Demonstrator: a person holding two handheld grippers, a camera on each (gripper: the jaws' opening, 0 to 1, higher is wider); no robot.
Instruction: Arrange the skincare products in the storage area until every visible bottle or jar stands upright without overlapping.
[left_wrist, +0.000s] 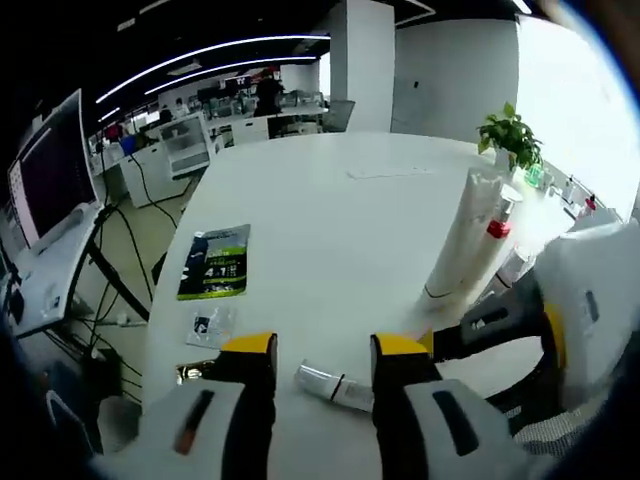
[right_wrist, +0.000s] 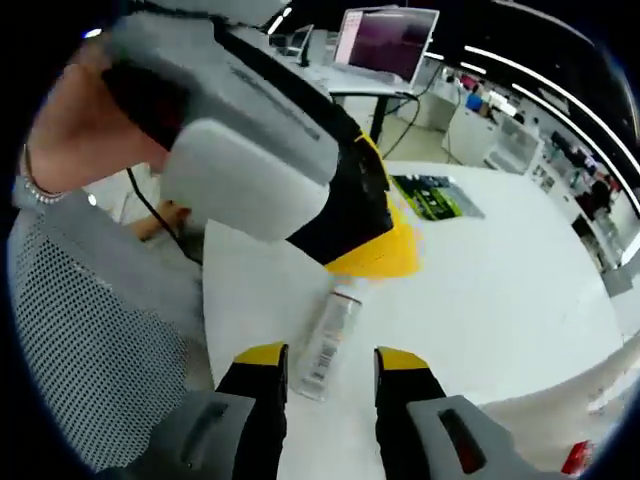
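A small clear bottle (left_wrist: 335, 387) with a white cap lies on its side on the white table (left_wrist: 330, 220). It lies between the yellow-tipped jaws of my left gripper (left_wrist: 325, 347), which stands open over it. In the right gripper view the same bottle (right_wrist: 328, 345) lies lengthwise in the gap of my right gripper (right_wrist: 331, 357), also open, and neither jaw touches it. The left gripper (right_wrist: 300, 170) hangs just beyond the bottle's far end. Tall white bottles (left_wrist: 465, 235) stand upright at the right, one with a red cap (left_wrist: 497, 228).
A green packet (left_wrist: 215, 262) and a small sachet (left_wrist: 210, 325) lie flat on the table's left side. A potted plant (left_wrist: 512, 135) stands at the far right. A mesh chair back (right_wrist: 100, 340) is close at the table's edge. A hand (right_wrist: 90, 120) holds the left gripper.
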